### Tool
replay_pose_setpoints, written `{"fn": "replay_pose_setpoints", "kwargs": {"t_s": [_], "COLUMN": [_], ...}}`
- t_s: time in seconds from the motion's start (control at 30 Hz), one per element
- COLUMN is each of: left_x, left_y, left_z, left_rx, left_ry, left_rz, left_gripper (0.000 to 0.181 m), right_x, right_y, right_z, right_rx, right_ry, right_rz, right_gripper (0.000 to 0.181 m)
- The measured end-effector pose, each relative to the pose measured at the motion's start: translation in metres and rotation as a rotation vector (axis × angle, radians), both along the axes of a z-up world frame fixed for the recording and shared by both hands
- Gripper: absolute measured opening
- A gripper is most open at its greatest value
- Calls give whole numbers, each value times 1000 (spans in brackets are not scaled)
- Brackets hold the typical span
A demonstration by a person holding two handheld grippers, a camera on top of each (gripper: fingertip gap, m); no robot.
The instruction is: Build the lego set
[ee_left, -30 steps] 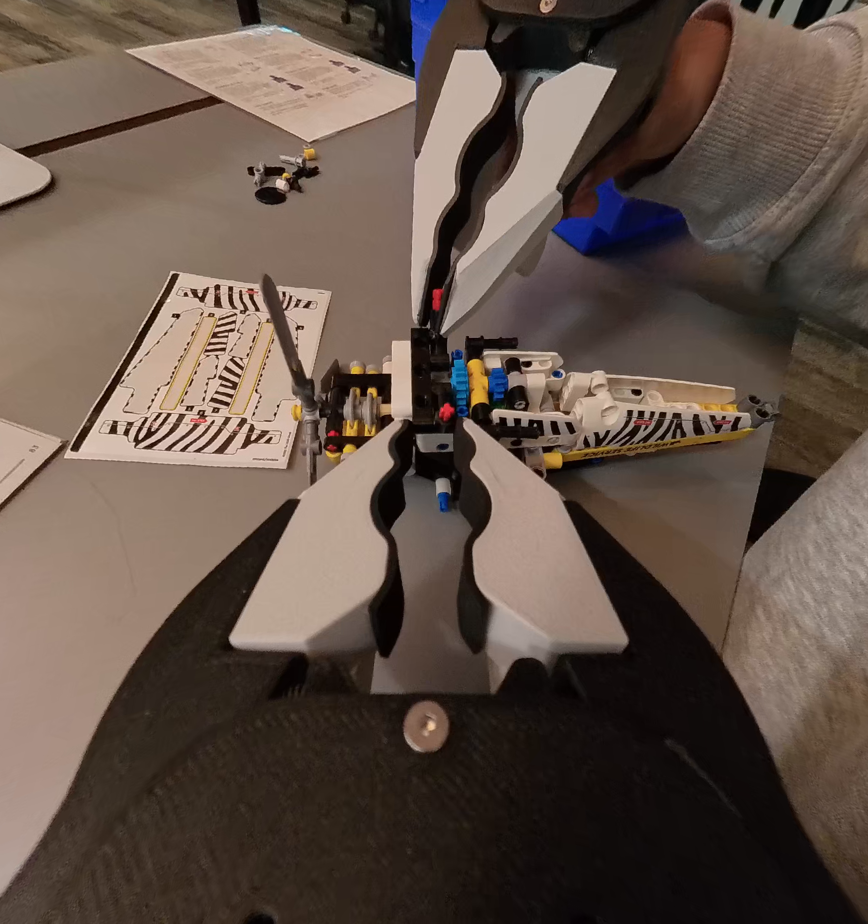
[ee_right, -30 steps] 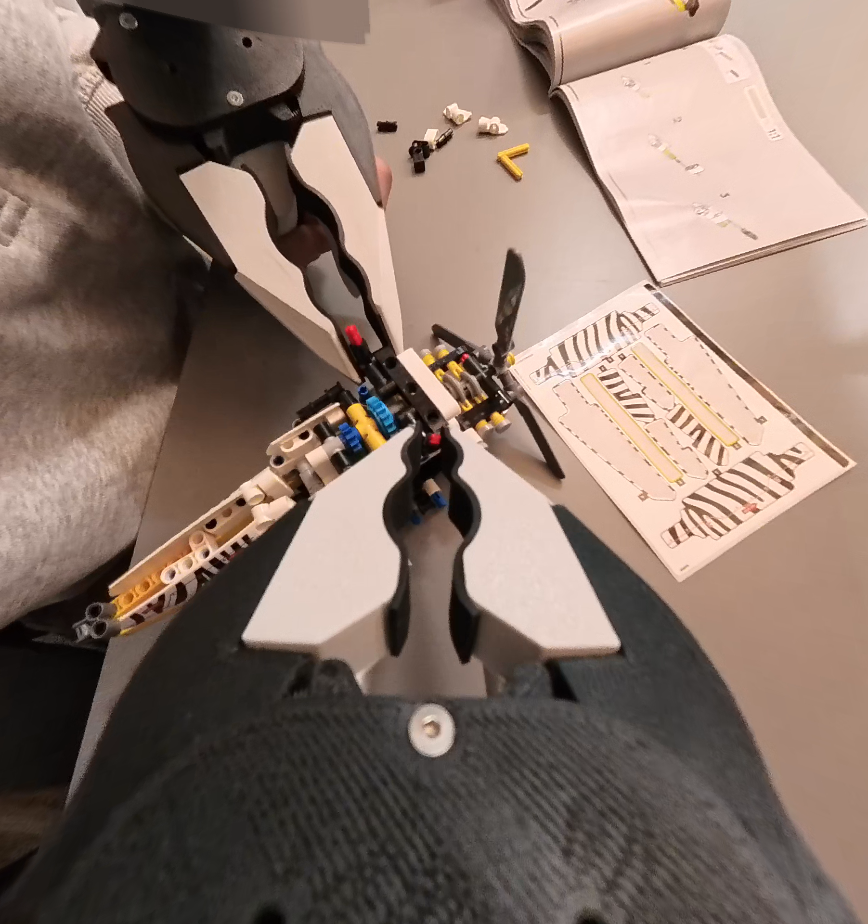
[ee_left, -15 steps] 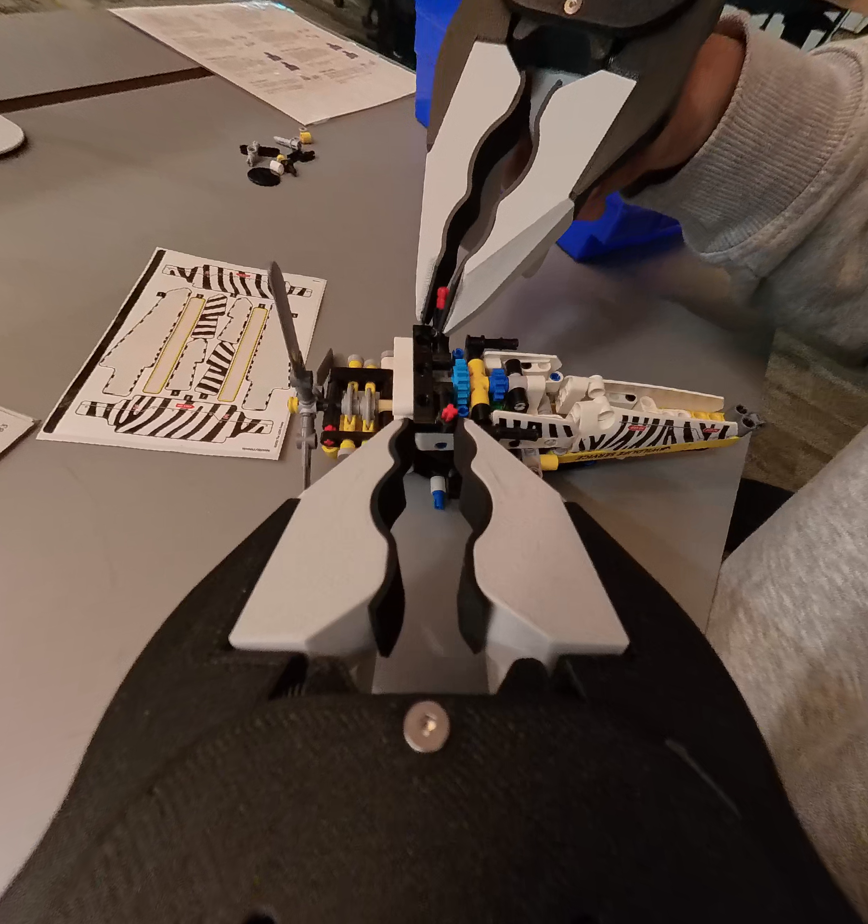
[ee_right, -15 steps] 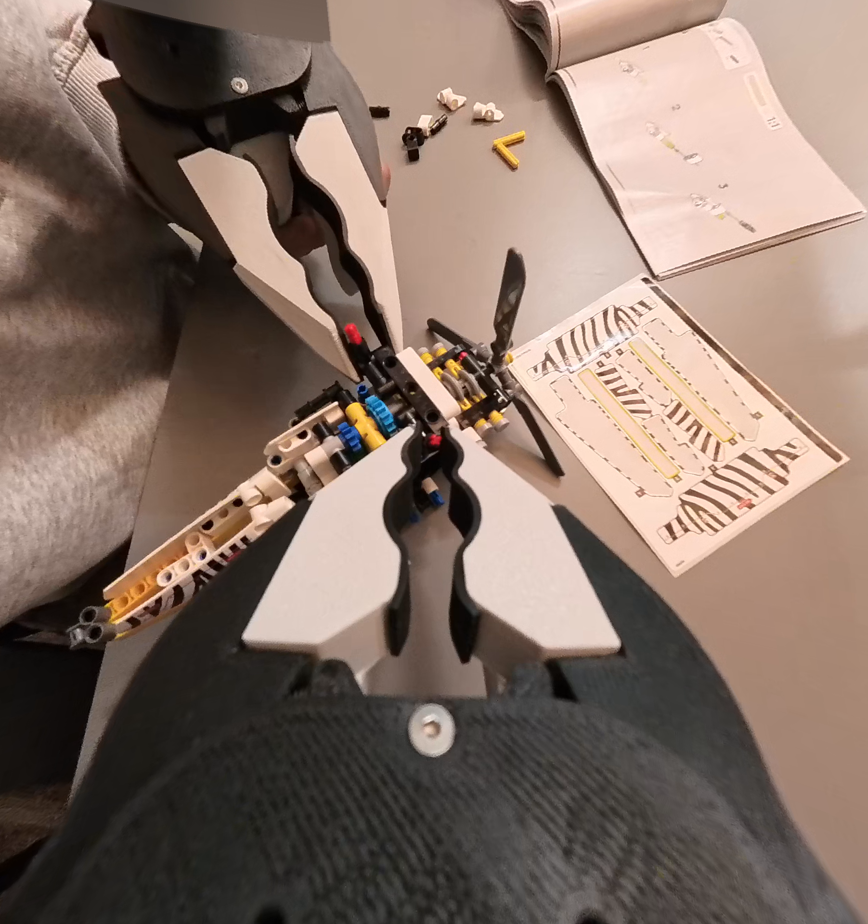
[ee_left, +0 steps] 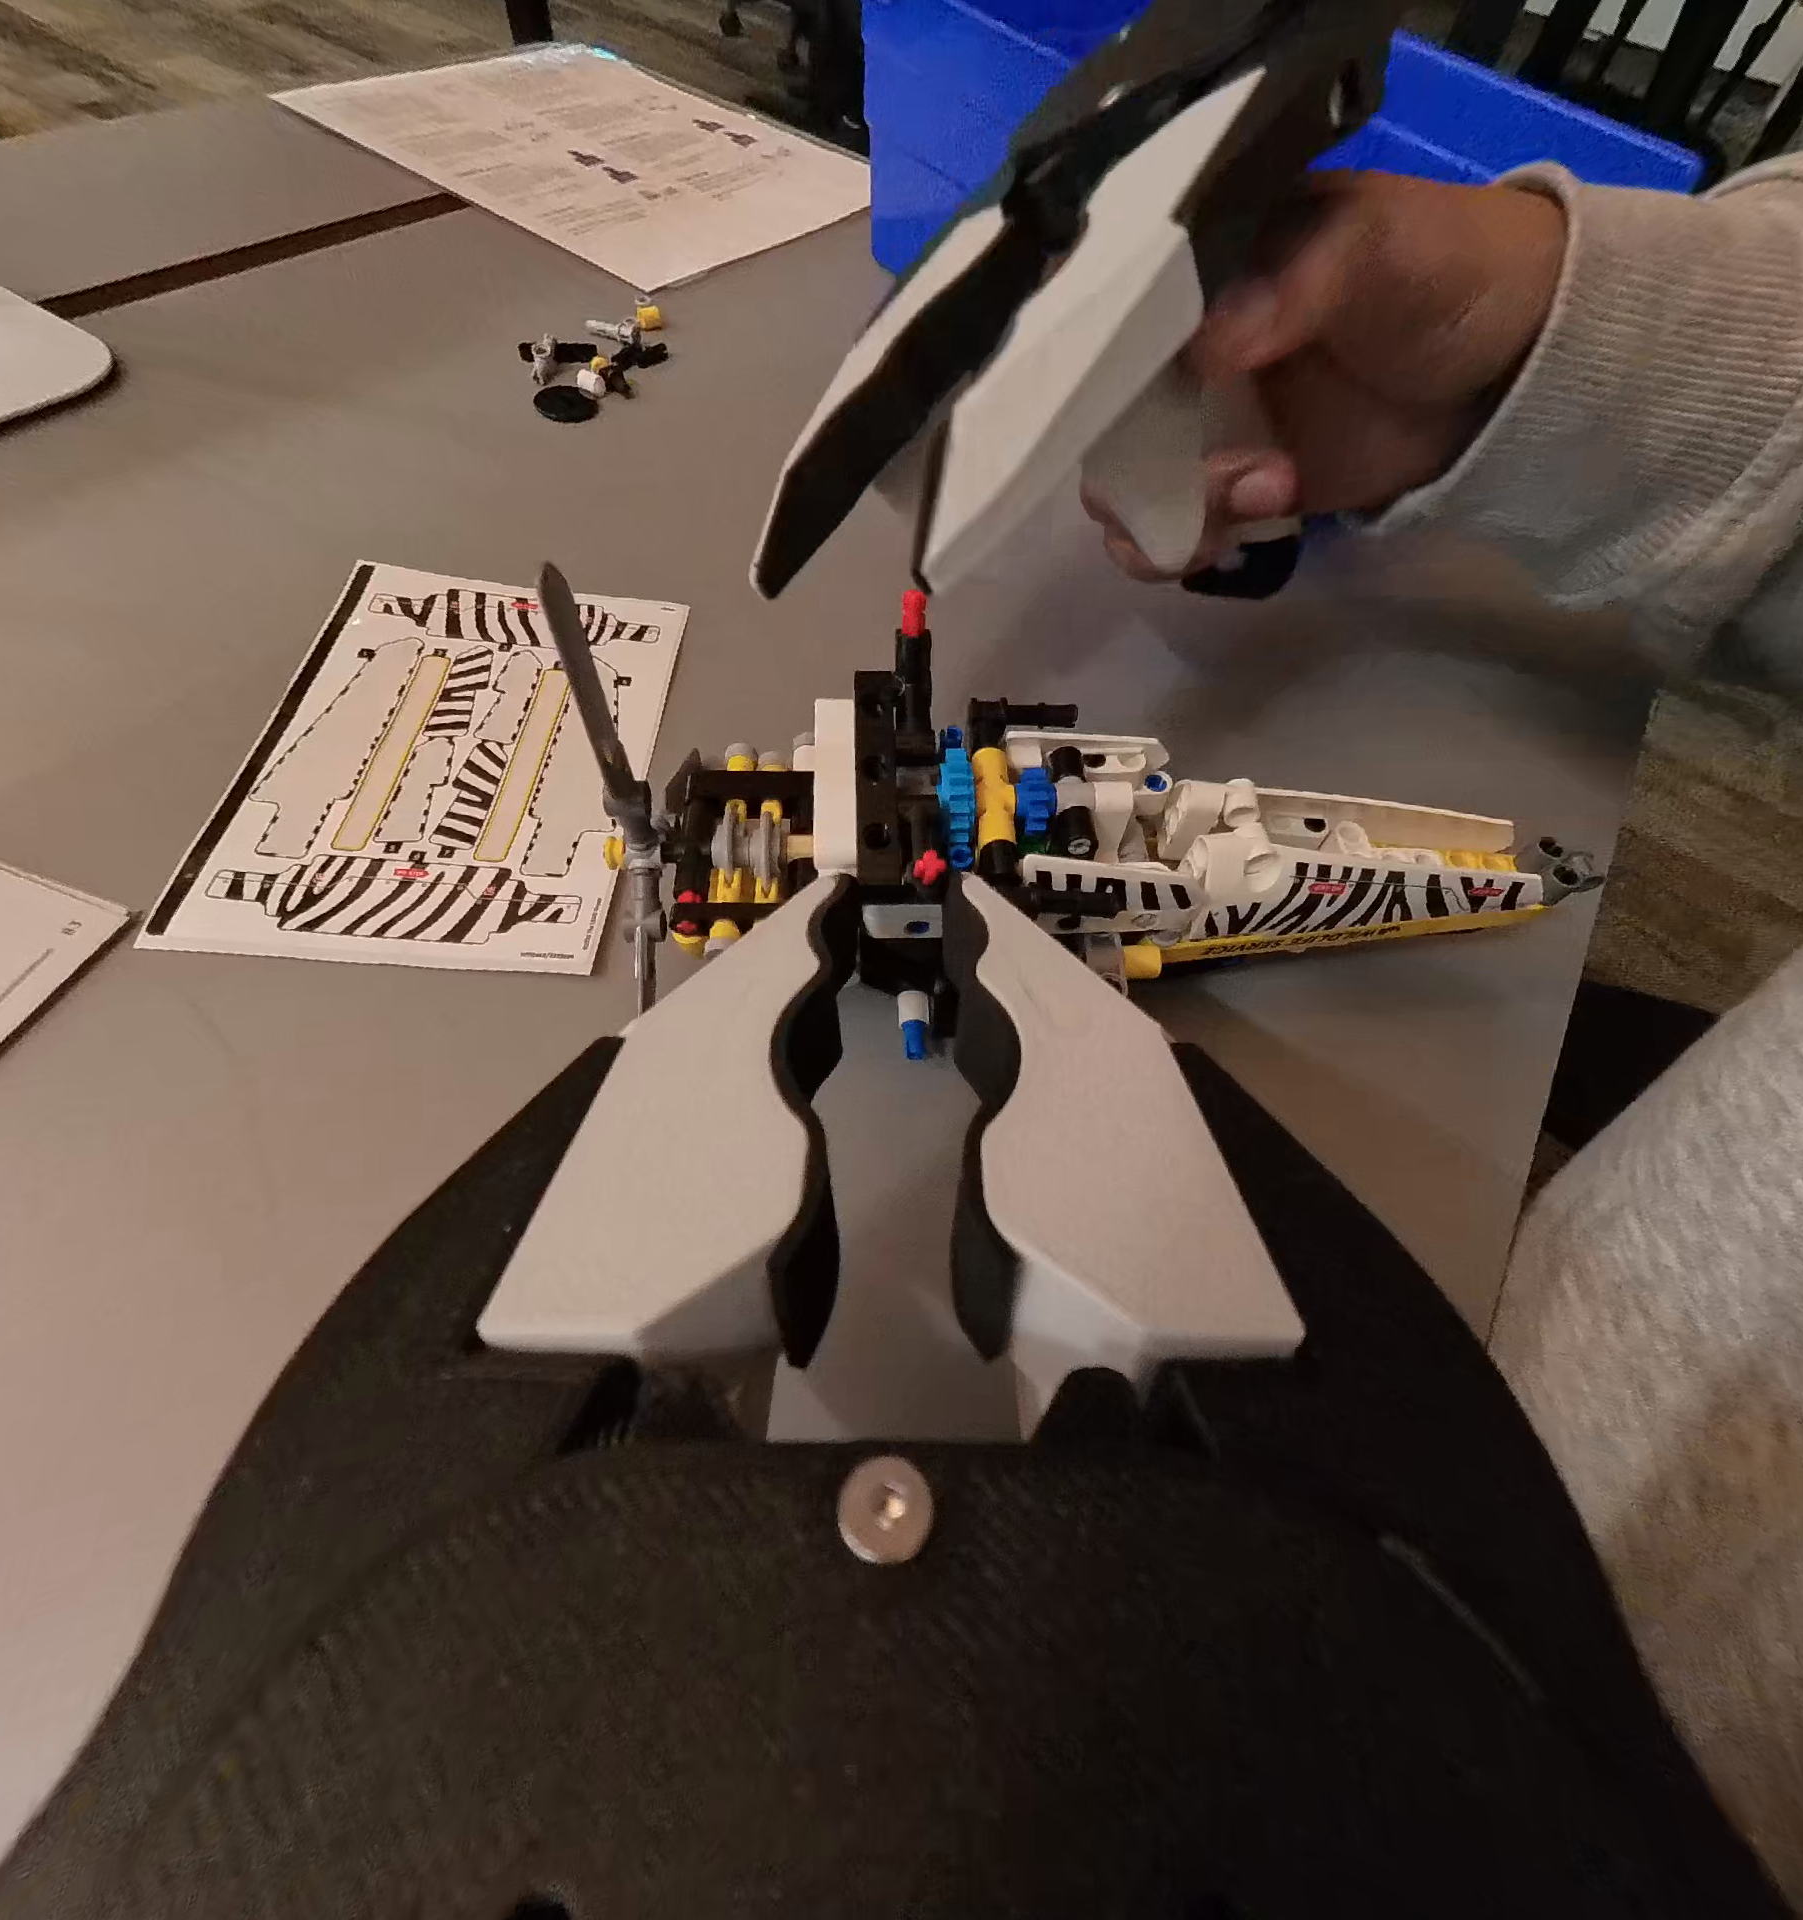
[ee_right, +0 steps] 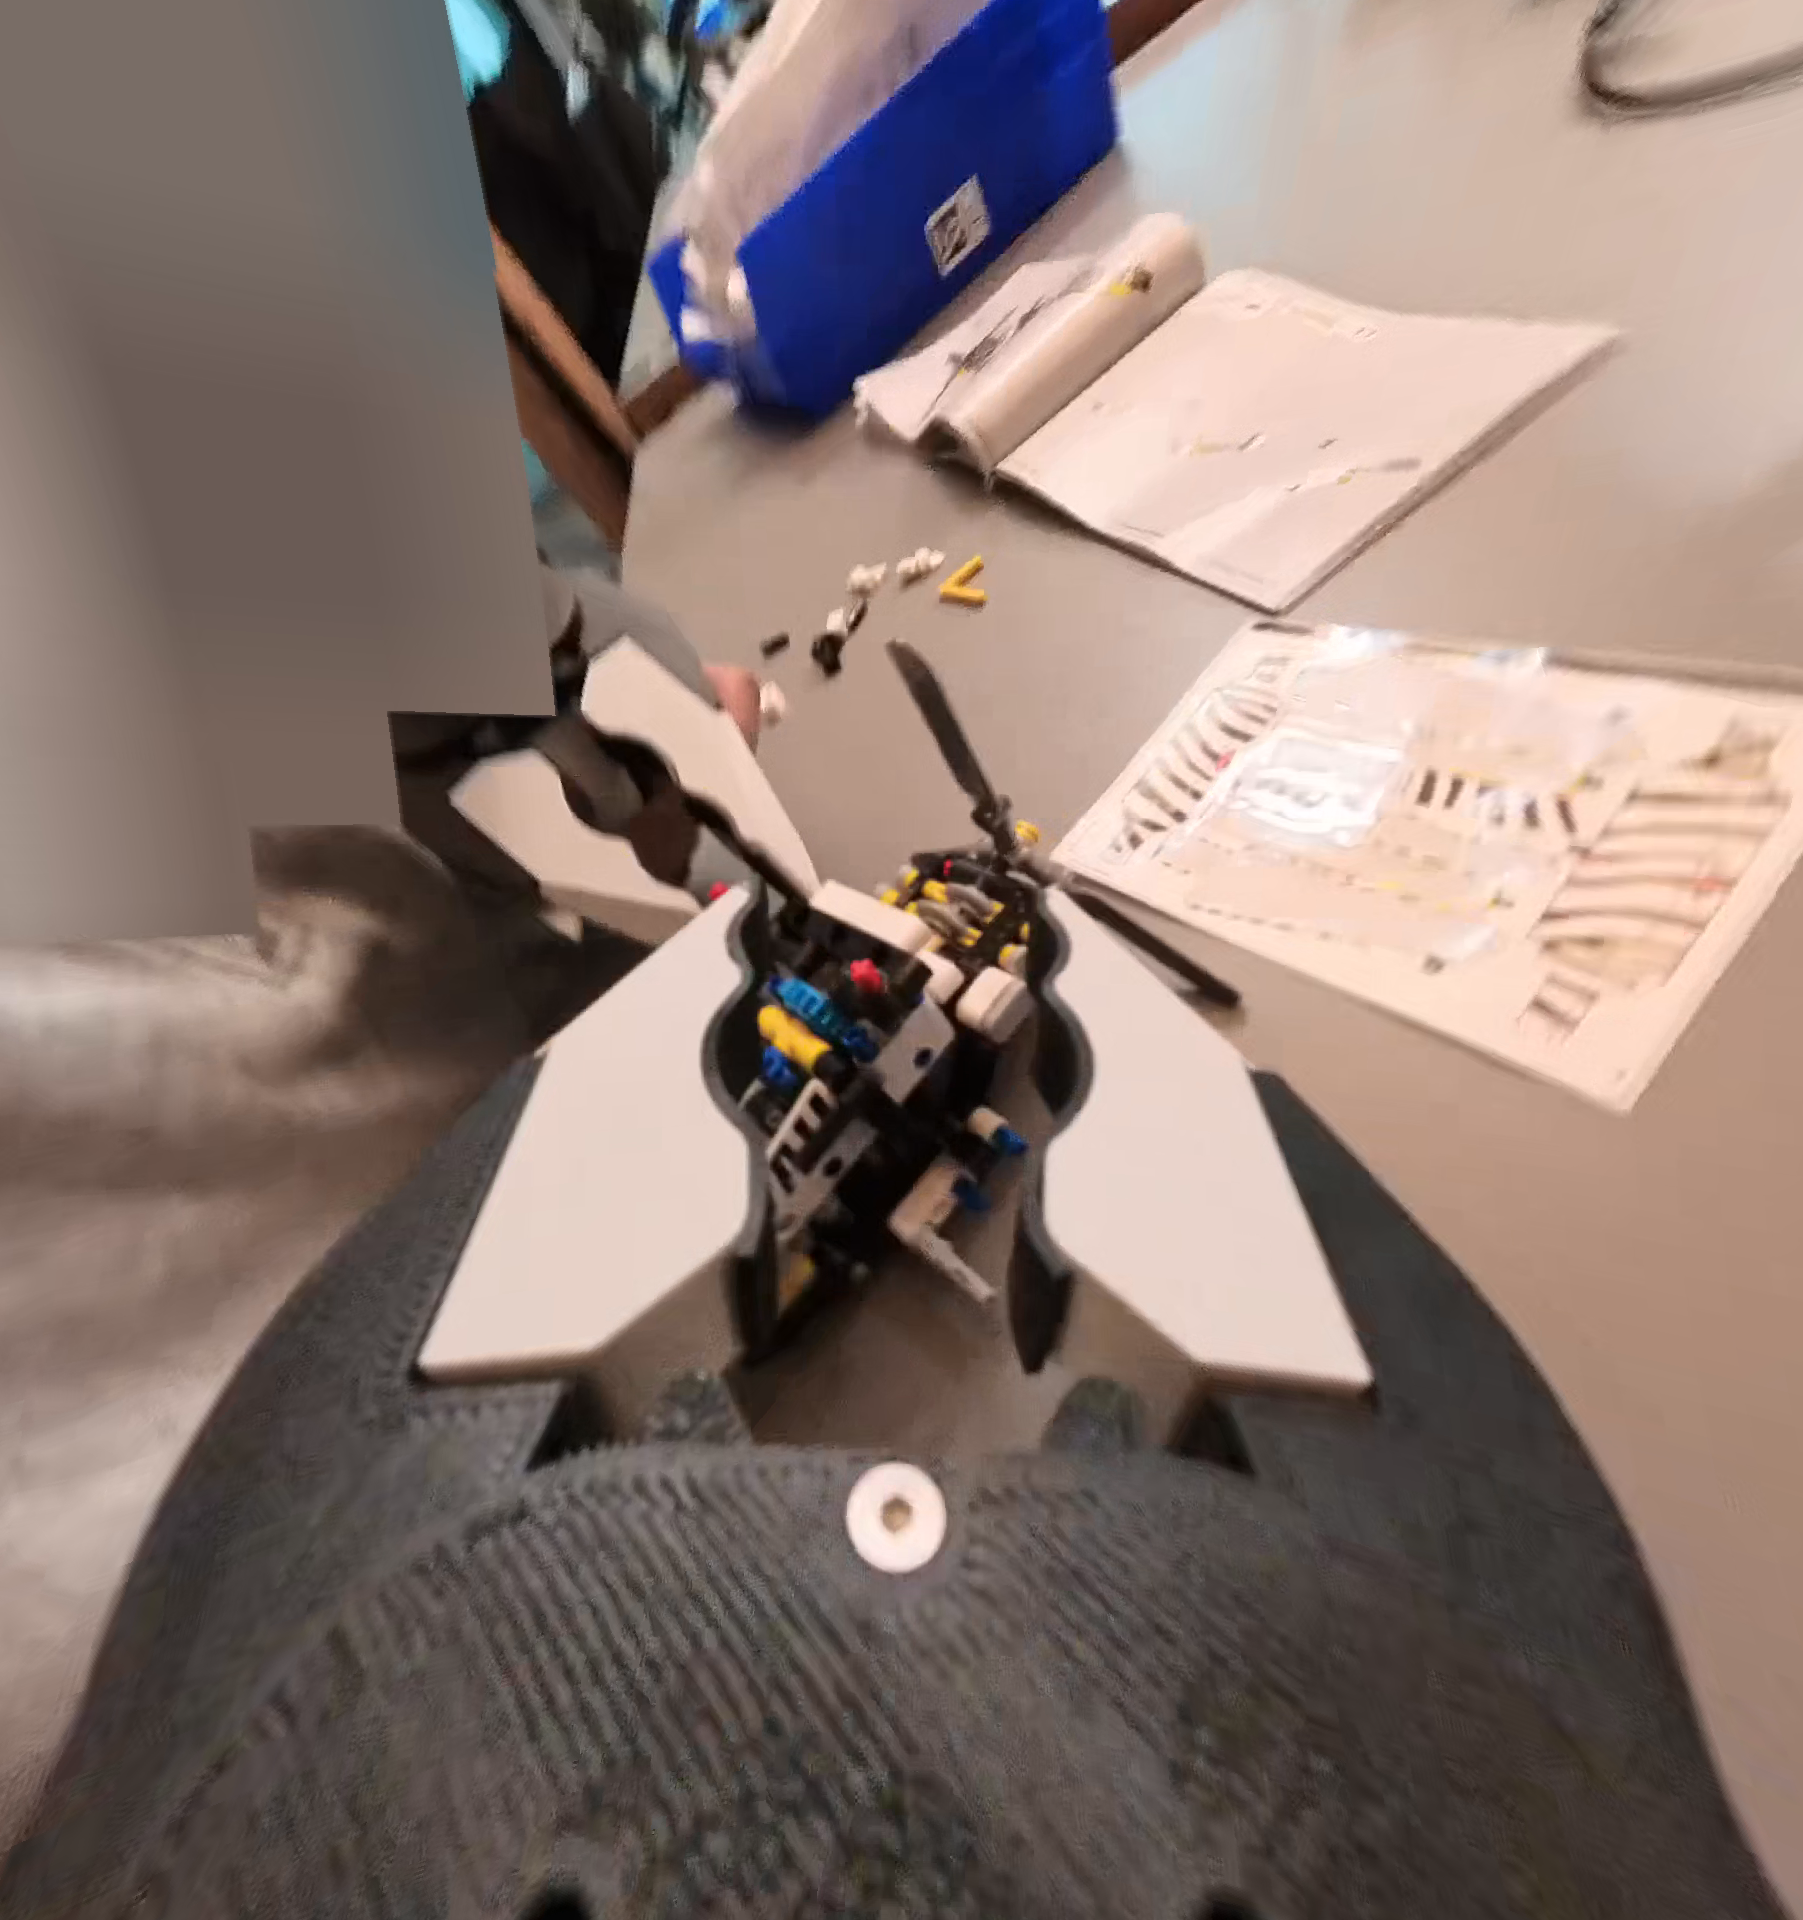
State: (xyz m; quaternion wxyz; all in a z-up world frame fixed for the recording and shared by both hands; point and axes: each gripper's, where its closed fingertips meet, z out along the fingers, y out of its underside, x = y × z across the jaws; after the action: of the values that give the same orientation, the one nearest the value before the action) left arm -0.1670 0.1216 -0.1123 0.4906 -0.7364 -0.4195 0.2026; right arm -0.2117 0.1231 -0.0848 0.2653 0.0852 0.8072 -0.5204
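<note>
The left gripper (ee_left: pixel 902 904) clamps the lego plane's (ee_left: pixel 1073 831) black middle on the bench (ee_left: pixel 253 1143). The right gripper (ee_left: pixel 845 582) hangs above, fingers seemingly parted and empty; its own view is blurred.

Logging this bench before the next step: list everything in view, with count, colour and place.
Lego plane: one; white, yellow, zebra-striped; table centre.
Sticker sheet: one; zebra-patterned; beside the propeller.
Loose pieces: two piles; black, white, yellow; beyond the plane.
Instruction booklet: one; white, open; far table.
Printed sheet: one; white; far table edge.
Bin: one; blue; behind the sheet.
Table: one; grey.
Left gripper: fingers shut on the plane.
Right gripper: open, above the plane.
</note>
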Motion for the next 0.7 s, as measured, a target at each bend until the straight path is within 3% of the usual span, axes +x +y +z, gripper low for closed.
{"fn": "replay_pose_setpoints", "kwargs": {"t_s": [0.2, 0.4, 0.7], "left_x": [0, 1, 1], "left_y": [-1, -3, -6], "left_z": [-2, -4, -6], "left_rx": [-19, -33, 32], "left_ry": [13, 17, -8], "left_rz": [2, 8, -12], "left_gripper": [14, 14, 14], "right_x": [-5, 6, 21], "right_y": [8, 12, 0], "right_z": [-27, -41, -40], "right_rx": [194, 329, 377], "right_ry": [-442, -642, -875], "right_rz": [-104, -20, 126], "right_gripper": [54, 71, 74]}}
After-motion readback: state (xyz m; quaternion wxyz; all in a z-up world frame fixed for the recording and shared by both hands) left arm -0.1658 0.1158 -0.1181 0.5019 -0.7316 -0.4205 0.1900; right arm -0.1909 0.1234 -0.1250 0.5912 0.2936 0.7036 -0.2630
